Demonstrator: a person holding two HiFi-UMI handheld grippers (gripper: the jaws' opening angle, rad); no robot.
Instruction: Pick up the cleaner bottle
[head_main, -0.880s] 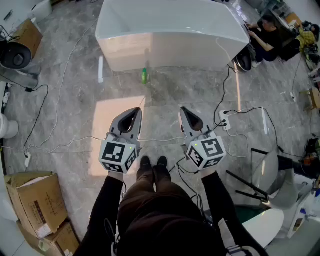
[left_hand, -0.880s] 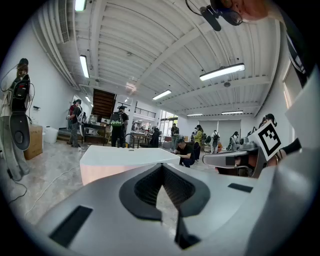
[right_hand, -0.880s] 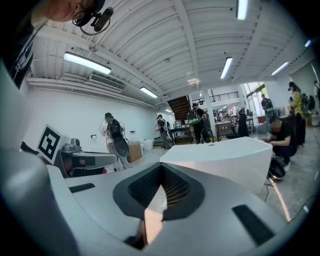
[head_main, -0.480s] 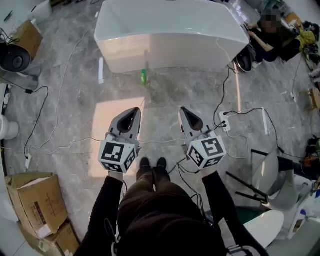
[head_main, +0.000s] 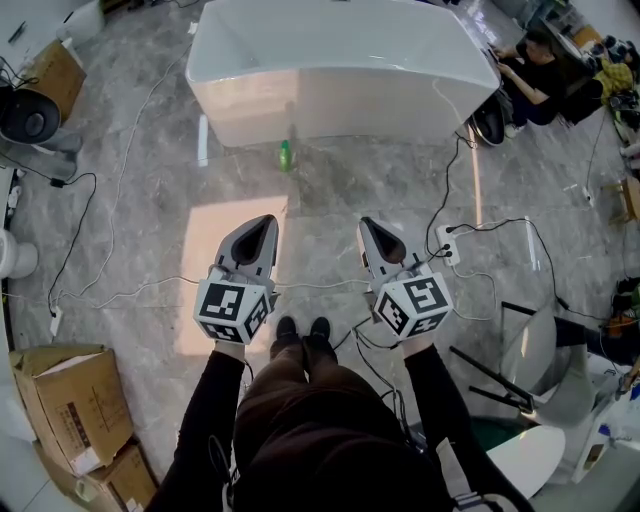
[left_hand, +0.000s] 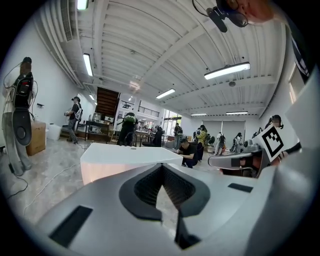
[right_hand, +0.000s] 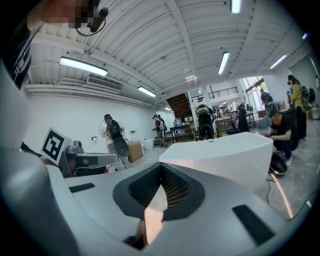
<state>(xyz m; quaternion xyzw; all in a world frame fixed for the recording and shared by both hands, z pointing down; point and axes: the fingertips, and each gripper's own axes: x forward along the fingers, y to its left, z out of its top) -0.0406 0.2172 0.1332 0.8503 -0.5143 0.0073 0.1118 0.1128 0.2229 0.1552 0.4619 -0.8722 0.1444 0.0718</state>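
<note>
The cleaner bottle is small and green and stands upright on the marble floor, against the near wall of a white bathtub. My left gripper and right gripper are held side by side at waist height, well short of the bottle, pointing toward the tub. Both are shut with nothing between the jaws. In the left gripper view the left gripper has the bathtub beyond it, and its jaws hide the bottle. The right gripper likewise faces the bathtub, with no bottle visible.
Cables cross the floor around my feet, with a power strip to the right. Cardboard boxes sit at the lower left and a black round appliance at the left. A person crouches by the tub's right end.
</note>
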